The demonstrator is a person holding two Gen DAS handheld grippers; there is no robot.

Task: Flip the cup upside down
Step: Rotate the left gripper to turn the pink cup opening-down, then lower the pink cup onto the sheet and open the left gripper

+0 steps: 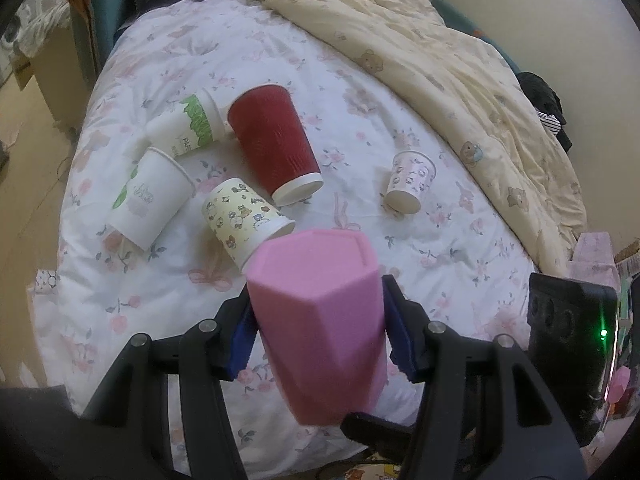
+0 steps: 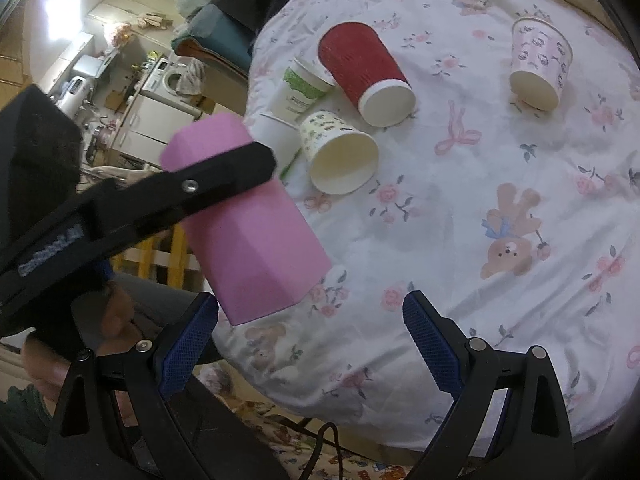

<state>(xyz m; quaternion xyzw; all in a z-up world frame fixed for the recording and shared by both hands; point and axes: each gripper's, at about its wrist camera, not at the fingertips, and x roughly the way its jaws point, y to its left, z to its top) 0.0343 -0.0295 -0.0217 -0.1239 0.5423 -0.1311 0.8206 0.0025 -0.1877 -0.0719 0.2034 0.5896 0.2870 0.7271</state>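
Note:
A pink faceted cup (image 1: 320, 312) is held in my left gripper (image 1: 318, 330), whose blue pads press its two sides; the closed base faces the camera's far side and it hangs above the bed's front edge. It also shows in the right wrist view (image 2: 248, 224), tilted, with the left gripper's black finger (image 2: 208, 184) across it. My right gripper (image 2: 310, 344) is open and empty, just right of and below the pink cup, above the floral sheet (image 2: 480, 200).
Several paper cups lie on their sides on the sheet: a red one (image 1: 276, 140), a cartoon-print one (image 1: 244, 216), two white-green ones (image 1: 188, 124), a small pink one (image 1: 410, 180). A cream duvet (image 1: 440, 60) is heaped at the back right.

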